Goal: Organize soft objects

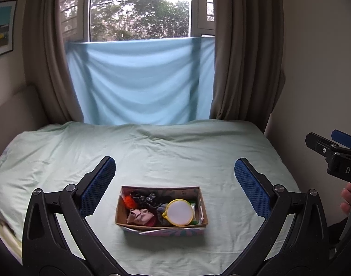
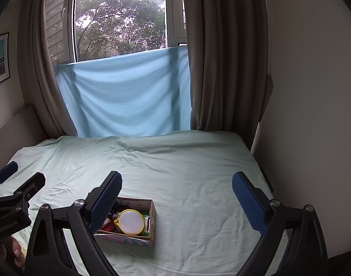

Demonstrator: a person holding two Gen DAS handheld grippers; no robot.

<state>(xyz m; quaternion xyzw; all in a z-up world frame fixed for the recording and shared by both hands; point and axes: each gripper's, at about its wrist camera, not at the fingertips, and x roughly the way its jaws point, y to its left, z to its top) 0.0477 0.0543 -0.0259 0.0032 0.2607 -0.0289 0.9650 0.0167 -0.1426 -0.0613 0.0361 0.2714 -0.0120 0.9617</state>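
A small cardboard box (image 1: 199, 201) sits on the pale green bed sheet (image 1: 166, 151). Inside lie a round white pad with a yellow rim (image 1: 179, 212), a pink crumpled cloth (image 1: 139, 216), a black patterned cloth (image 1: 144, 197) and something orange (image 1: 129, 202). My left gripper (image 1: 175, 184) is open and empty, held above and in front of the box. My right gripper (image 2: 176, 197) is open and empty, to the right of the box (image 2: 152, 216); its left finger hides the box's left part. The yellow-rimmed pad (image 2: 130, 222) shows there too.
The bed fills the room between a padded headboard (image 1: 16, 112) on the left and a wall (image 1: 318, 80) on the right. Brown curtains (image 1: 242, 57) and a light blue cloth (image 1: 141, 82) hang at the window behind the bed.
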